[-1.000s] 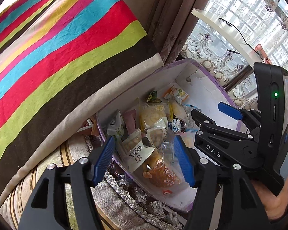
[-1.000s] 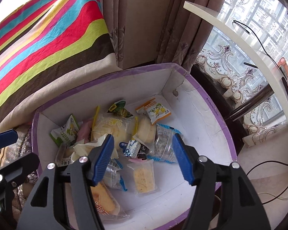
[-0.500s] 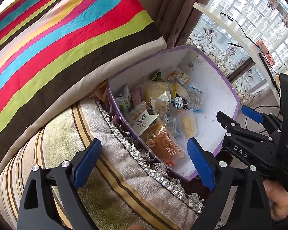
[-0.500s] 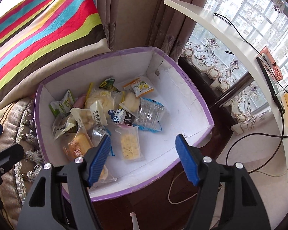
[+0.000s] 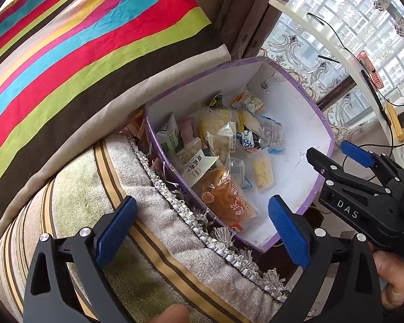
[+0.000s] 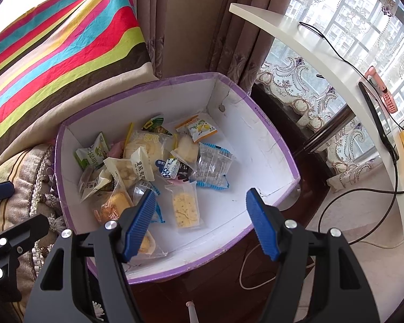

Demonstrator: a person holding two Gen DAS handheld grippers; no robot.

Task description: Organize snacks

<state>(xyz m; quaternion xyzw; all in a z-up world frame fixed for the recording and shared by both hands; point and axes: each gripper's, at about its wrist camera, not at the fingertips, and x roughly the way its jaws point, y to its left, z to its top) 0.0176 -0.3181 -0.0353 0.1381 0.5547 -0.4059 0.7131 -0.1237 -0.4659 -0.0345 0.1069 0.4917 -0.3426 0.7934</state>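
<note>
A white box with a purple rim (image 6: 258,113) (image 5: 304,99) holds several wrapped snacks: an orange pack (image 5: 226,199), a cracker pack (image 6: 185,208), a green-white pack (image 6: 91,153), a clear blue-edged pack (image 6: 212,165). My left gripper (image 5: 202,231) is open and empty, above the fringed cushion edge beside the box. My right gripper (image 6: 202,220) is open and empty, above the box's near side; it also shows in the left wrist view (image 5: 334,156).
A striped beige cushion (image 5: 94,188) lies left of the box, a bright striped pillow (image 5: 80,40) behind it. Curtains (image 6: 237,27) hang behind. A white curved desk (image 6: 323,53) with cables stands at the right. A wooden surface (image 6: 215,290) is under the box.
Both grippers have pulled back and up from inside the box. The left one has opened wider and now hangs over the cushion edge. The snacks have not moved.
</note>
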